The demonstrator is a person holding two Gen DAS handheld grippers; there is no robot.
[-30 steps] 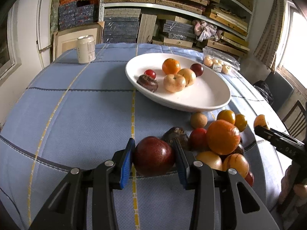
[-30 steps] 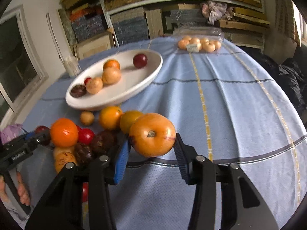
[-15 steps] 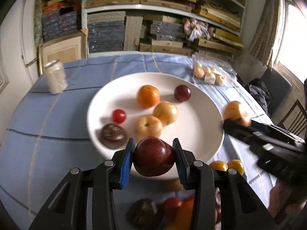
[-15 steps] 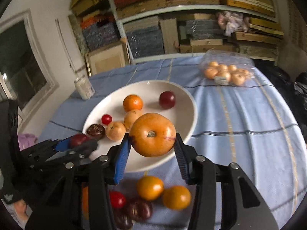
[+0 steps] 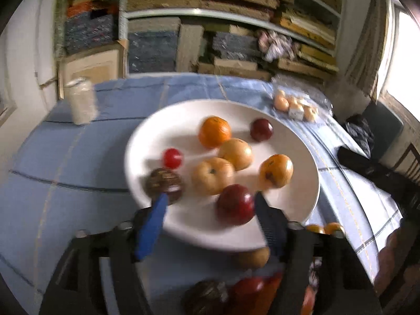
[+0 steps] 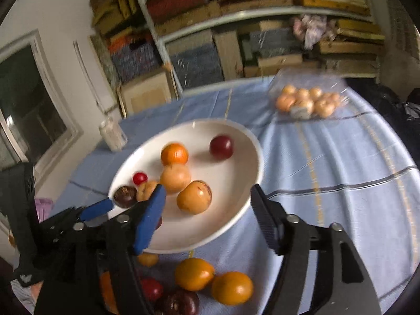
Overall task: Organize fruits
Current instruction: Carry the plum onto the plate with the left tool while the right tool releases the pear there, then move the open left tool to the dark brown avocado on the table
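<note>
Fruit on the plate looks firm, smooth, roll-prone, best pinched at its widest girth; left gripper and right gripper have just sprung wide, holding nothing.

Each hand-held gripper is black plastic with two long angular fingers. The left hand-held gripper has a bright blue pad on its left finger and a dark ribbed pad on the right, with silver screws at the joints. The right hand-held gripper looks the same.
</note>
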